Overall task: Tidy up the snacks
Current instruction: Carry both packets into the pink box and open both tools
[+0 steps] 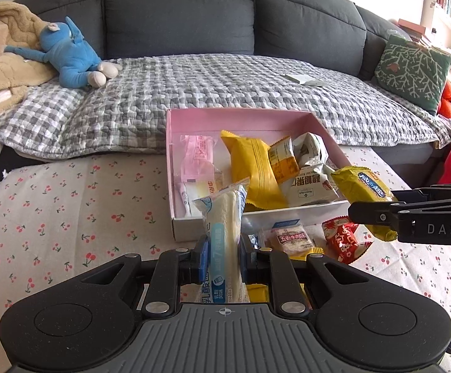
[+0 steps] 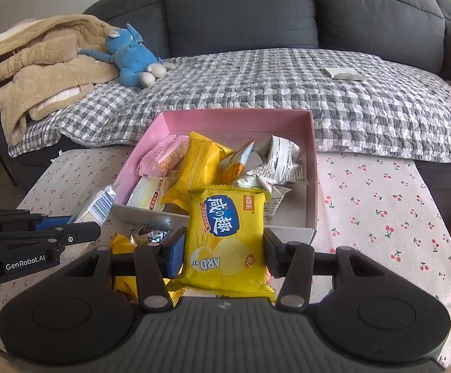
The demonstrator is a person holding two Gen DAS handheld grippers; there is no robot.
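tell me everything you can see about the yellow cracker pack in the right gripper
The cracker pack is a flat, glossy yellow foil pouch with crimped ends, a blue oval logo and pictured round crackers. It looks sealed and full. The right gripper is shut on its sides, holding it off the table, its far end reaching over the front wall of the pink box. Nothing else touches it.

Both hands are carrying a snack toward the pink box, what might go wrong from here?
1. The pink box is already piled with packets; new ones may slide out over its low front wall.
2. The left tool pinches the long white bread pack near one end, so it may swing or slip.
3. The right tool, holding the yellow cracker pack, is close beside the left; they might bump.
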